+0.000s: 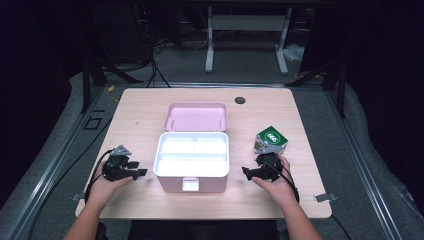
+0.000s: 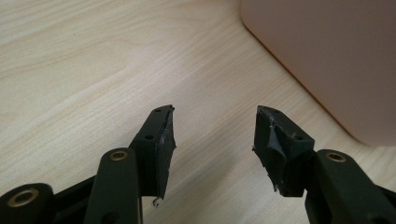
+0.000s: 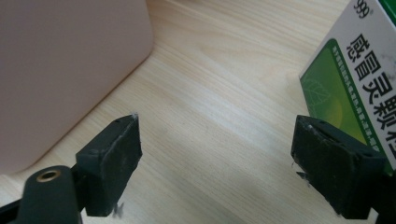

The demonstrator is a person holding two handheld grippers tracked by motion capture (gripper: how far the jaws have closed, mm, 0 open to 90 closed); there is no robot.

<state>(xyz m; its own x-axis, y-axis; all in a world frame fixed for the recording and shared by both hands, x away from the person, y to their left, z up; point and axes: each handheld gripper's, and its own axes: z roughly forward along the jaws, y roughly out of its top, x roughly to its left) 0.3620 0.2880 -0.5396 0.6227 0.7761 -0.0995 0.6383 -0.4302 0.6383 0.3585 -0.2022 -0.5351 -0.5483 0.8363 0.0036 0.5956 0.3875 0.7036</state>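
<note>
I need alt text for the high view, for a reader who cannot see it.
An open pink storage box with white compartments sits mid-table, lid raised at the back. The left gripper and right gripper, both open, rest beside it; a green-and-white carton stands just beyond the right one.

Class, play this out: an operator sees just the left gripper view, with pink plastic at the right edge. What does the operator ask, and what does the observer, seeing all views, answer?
Operator: What is that pink thing?
Observer: A pink box, lid open, white tray inside.
Operator: Anything in it?
Observer: The tray looks empty.
Operator: Where's the right gripper?
Observer: On the box's other side, jaws open, beside a green and white carton.
</note>
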